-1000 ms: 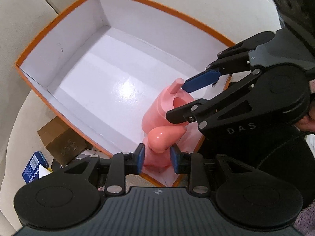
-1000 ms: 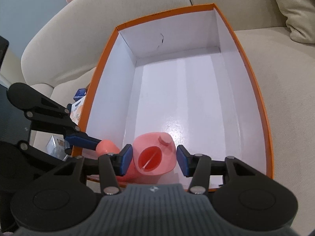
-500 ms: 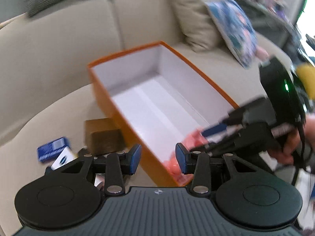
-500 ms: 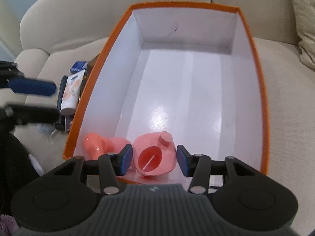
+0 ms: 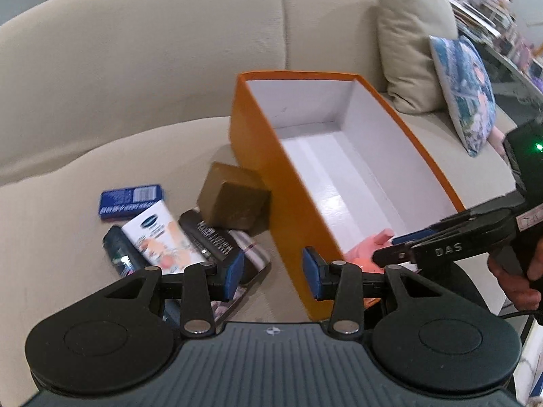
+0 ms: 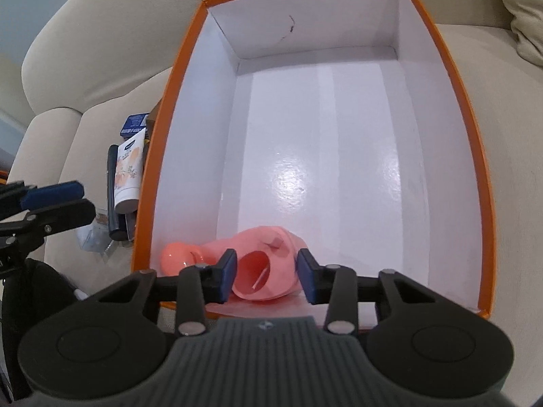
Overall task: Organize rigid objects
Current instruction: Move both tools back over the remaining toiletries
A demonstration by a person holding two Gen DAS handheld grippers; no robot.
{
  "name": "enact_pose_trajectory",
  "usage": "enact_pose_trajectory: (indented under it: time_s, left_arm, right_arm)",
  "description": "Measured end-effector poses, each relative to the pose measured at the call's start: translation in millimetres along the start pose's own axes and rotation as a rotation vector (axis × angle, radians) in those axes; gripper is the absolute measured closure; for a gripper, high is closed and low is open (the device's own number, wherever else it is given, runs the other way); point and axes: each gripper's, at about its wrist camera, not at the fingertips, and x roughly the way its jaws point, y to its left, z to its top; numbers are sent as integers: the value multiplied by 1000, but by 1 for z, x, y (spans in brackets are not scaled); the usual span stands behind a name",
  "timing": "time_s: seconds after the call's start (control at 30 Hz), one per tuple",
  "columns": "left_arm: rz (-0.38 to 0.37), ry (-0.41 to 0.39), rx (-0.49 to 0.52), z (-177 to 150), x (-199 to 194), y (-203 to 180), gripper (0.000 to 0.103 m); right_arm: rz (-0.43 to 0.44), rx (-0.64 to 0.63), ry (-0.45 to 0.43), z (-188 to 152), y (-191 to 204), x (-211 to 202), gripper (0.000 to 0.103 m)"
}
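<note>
An orange box [image 5: 292,203] with a white inside [image 6: 322,142] stands on the beige sofa. A pink plastic jug [image 6: 268,264] lies on its side at the near end of the box, also partly seen in the left wrist view [image 5: 370,246]. My right gripper [image 6: 266,276] is open over the jug, fingers either side of it, not gripping. My left gripper [image 5: 273,273] is open and empty, outside the box over its near left corner. Beside the box lie a brown box [image 5: 234,198], a white tube [image 5: 163,237], a blue tin [image 5: 130,200] and a black item [image 5: 210,234].
Sofa backrest [image 5: 152,68] rises behind the box. A beige cushion [image 5: 414,34] and a blue patterned cushion [image 5: 465,91] lean at the right. A dark bottle [image 5: 120,251] and a striped flat item [image 5: 251,257] lie in the pile left of the box.
My left gripper let go of the pink jug and pulled back out of the box to the left. The jug now lies on the box floor. My right gripper stayed open over it.
</note>
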Motion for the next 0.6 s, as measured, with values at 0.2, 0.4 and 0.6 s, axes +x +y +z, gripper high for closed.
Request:
enact_pose_trajectory:
  time_s: [0.2, 0.4, 0.6]
  left_arm:
    - [17, -34, -67, -14, -22, 26, 55]
    - [28, -67, -148, -33, -54, 61, 55]
    - [63, -73, -216, -59, -64, 89, 55]
  right_arm:
    - [-49, -16, -30, -3, 7, -9, 57]
    - [-61, -104, -200, -7, 38, -49, 56]
    - [-39, -300, -273, -6, 96, -60, 58]
